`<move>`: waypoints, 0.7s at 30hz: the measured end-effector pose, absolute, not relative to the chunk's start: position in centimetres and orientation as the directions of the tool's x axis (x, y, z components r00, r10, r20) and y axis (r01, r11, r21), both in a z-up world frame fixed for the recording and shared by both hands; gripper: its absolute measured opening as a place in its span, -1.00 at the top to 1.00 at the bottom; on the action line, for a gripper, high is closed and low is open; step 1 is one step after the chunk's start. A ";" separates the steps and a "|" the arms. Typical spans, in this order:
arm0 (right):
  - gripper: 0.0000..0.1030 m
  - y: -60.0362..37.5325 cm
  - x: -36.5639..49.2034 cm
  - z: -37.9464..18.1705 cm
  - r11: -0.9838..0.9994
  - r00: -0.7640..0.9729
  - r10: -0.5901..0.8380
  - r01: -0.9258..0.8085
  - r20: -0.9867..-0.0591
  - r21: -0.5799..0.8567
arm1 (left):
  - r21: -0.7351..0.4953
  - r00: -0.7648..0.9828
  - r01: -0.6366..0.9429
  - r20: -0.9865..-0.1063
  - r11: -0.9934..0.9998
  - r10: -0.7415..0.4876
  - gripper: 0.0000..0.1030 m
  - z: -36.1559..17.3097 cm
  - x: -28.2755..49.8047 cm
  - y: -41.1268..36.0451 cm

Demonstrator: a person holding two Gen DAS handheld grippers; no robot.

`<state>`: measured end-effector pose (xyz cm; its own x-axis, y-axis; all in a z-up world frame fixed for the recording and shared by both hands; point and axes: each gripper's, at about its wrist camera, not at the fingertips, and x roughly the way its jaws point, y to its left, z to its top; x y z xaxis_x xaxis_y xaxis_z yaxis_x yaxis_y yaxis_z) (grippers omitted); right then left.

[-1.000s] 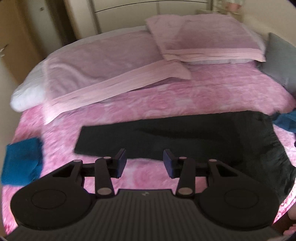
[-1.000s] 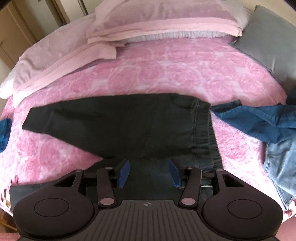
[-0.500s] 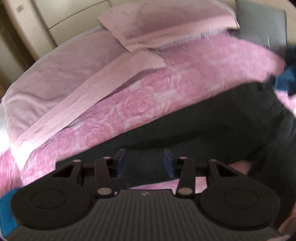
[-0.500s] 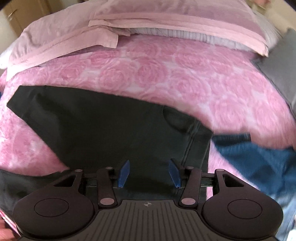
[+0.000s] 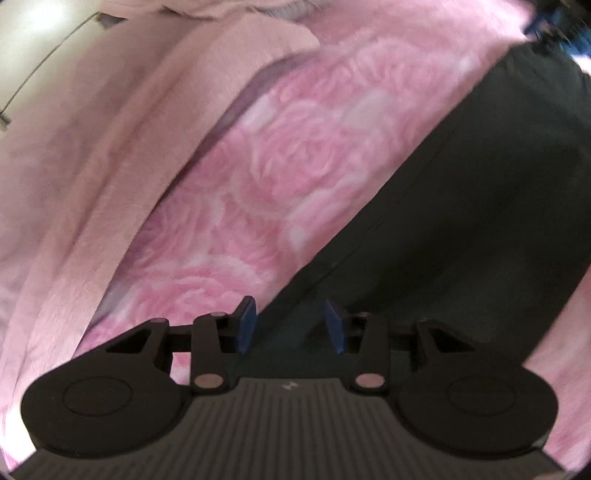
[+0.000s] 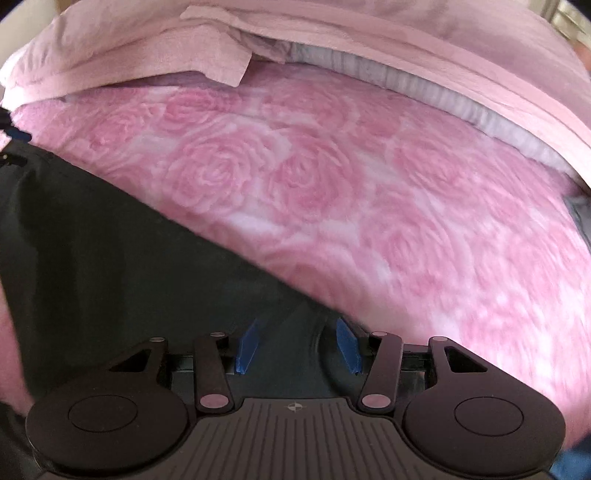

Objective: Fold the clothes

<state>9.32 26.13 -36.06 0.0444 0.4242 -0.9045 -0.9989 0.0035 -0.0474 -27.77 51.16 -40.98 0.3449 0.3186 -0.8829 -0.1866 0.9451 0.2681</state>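
Dark trousers [image 5: 461,221] lie flat on the pink rose bedspread [image 5: 288,166]. In the left wrist view their far edge runs diagonally down to my left gripper [image 5: 290,321]. Its jaws are closing, low over that edge, with dark cloth showing in the gap and the blue pads not pressing on it. In the right wrist view the trousers [image 6: 110,258] fill the lower left. My right gripper [image 6: 298,343] hangs open over their edge, with dark cloth under the gap and nothing pinched.
Pale pink pillows [image 5: 92,147] lie along the head of the bed, also in the right wrist view as pillows [image 6: 147,48]. A blue garment [image 5: 546,22] shows at the top right. A grey cushion [image 6: 581,214] peeks in at the right edge.
Both grippers have come down close to the bed and rolled, so the trousers' edge now runs diagonally. The trousers fill much more of each view. The folded blue cloth at the left has left the picture.
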 end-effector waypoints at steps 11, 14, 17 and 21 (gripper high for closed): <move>0.01 31.1 12.2 -40.8 -0.090 -0.130 0.324 -0.990 -0.937 0.106 | 0.127 0.398 -0.110 -0.903 0.986 0.160 0.43 -43.2 -29.4 55.8; 0.02 31.2 12.2 -41.0 -0.097 -0.146 0.326 -0.988 -0.934 0.120 | 0.149 0.400 -0.066 -0.902 0.987 0.163 0.59 -43.6 -29.1 54.7; 0.37 31.1 11.7 -40.8 -0.117 -0.140 0.326 -0.987 -0.935 0.107 | 0.157 0.402 -0.070 -0.899 0.985 0.172 0.71 -43.4 -29.3 54.6; 0.64 30.4 10.3 -39.6 -0.186 -0.095 0.362 -0.982 -0.927 0.029 | 0.240 0.400 -0.073 -0.882 0.968 0.248 0.93 -42.9 -29.6 53.1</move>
